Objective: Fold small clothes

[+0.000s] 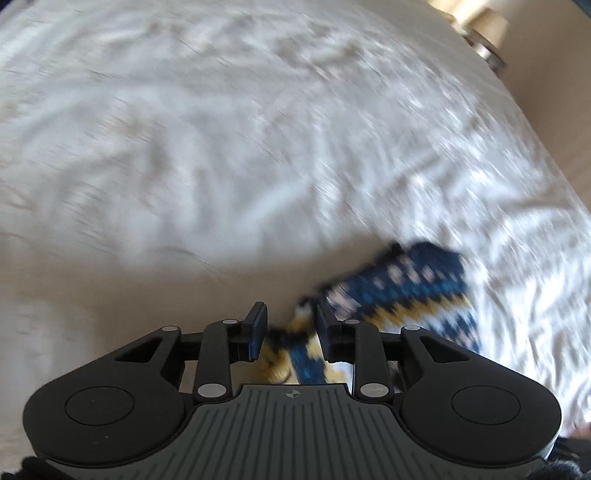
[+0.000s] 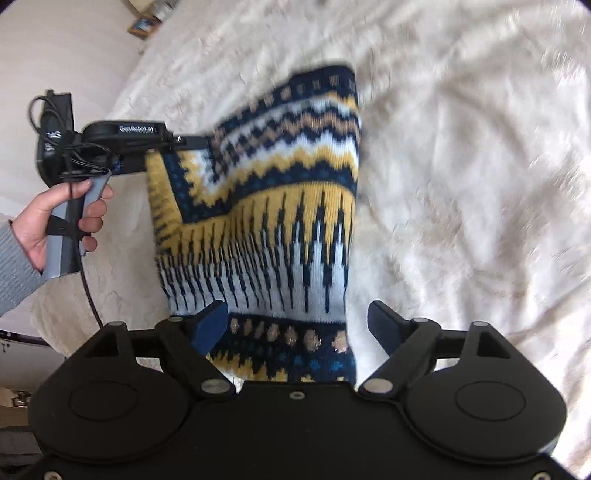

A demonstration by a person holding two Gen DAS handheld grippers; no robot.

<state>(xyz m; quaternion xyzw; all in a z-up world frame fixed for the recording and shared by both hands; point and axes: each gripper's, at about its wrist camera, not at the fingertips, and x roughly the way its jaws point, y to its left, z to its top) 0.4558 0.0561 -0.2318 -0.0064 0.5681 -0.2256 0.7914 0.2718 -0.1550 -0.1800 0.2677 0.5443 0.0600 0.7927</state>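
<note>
From the left wrist camera, the left gripper (image 1: 290, 325) points steeply down at a white bedspread (image 1: 229, 140), its jaws set narrow with a bunched fold of the patterned knit garment (image 1: 402, 291) between them; motion blur hides whether the pads actually press on the cloth, so I cannot tell if it is gripped. The rest of the garment, navy, yellow and white, trails off to the right of the fingers and lies on the bedspread. A lamp base (image 1: 484, 33) stands far off at the top right, past the bed's edge. From the right wrist camera, the right gripper (image 2: 299, 325) also tilts downward, its jaws spread wide, and the garment's (image 2: 280, 192) navy dotted hem lies between them without either pad (image 2: 210, 325) closing on it. The garment stretches away across the bedspread (image 2: 461, 166), one corner folded over. At the left, the person's left hand (image 2: 62, 218), in a grey knit sleeve (image 2: 14, 273), wraps the grey handle of the left gripper (image 2: 192, 142), whose fingertips reach the garment's far left edge.
</note>
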